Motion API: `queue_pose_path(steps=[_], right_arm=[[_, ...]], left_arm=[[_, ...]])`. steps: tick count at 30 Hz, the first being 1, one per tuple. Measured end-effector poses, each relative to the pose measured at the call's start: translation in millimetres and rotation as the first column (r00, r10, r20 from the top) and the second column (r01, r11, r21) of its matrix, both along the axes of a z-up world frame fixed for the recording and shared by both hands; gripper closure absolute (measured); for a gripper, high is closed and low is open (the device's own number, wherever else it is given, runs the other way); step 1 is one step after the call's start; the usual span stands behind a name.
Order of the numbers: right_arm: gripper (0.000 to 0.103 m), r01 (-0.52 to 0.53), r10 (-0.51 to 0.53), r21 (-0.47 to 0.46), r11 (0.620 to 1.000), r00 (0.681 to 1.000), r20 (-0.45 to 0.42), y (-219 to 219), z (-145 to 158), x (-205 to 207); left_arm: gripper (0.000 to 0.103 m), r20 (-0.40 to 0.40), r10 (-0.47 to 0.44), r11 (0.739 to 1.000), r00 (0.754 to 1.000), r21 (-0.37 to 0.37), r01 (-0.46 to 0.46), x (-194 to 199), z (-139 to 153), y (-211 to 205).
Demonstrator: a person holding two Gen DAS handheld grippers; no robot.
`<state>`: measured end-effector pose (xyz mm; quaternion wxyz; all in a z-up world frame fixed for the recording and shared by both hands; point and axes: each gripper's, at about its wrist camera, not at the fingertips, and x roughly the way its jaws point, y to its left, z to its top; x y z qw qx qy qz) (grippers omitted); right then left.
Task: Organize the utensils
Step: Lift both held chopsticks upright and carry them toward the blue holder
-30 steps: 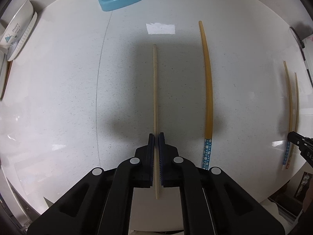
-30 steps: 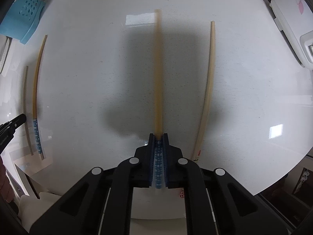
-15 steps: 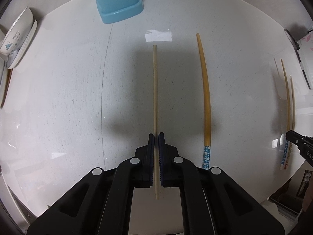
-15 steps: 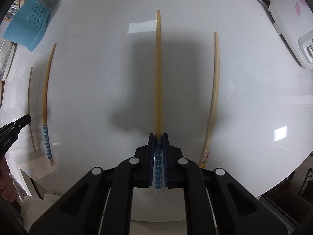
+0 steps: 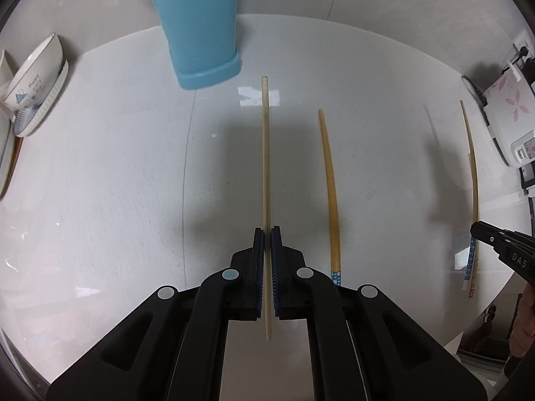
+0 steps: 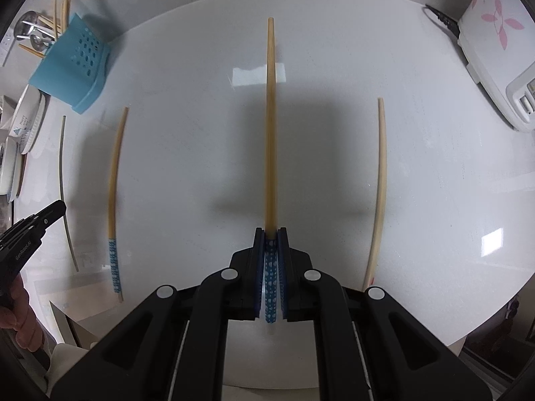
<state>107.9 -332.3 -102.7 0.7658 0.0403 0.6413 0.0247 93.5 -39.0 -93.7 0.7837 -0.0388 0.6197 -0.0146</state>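
The left tool (image 5: pixel 266 234) is clamped on a pale chopstick (image 5: pixel 265 153), thin and plain, which runs straight out past the jaws with its rear end poking back between the black arms. The right tool (image 6: pixel 271 234) is clamped on a darker bamboo chopstick (image 6: pixel 271 127), gripped at its blue end dotted with white, the tapered shaft pointing away over the white bench (image 6: pixel 187 153). Both held sticks are lifted off the bench, each throwing a dark shadow under it. In the left wrist view a matching bamboo stick (image 5: pixel 329 187) with the same blue dotted end lies flat on the bench just to the right of the left tool, its rear end tucked under the tool's arm; the right tool's black tip shows at the right edge with its stick. In the right wrist view another pale stick (image 6: pixel 379 187) lies flat to the right of the right tool, with red marks at its near end; on the left the other tool's tip and a hand (image 6: pixel 13 304) come in at the edge. Nothing lies on the bench between the tools and the far side. Farther off stands a blue holder (image 5: pixel 197 30) with a perforated side, already carrying chopsticks and metal utensils. Left of it a bowl (image 5: pixel 33 80) sits on stacked dishes. At the far right is a white appliance (image 6: pixel 495 43) with pink flower prints, a black cord beside it.
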Motion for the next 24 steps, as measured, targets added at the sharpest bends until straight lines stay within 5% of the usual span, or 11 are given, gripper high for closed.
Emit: queue_pose_path(steps=[24], right_arm=[[0.096, 0.029, -0.037, 0.037, 0.999, 0.975, 0.219, 32, 42, 3]], left_arm=[[0.100, 0.163, -0.042, 0.998, 0.986, -0.029, 0.047, 9, 36, 33]])
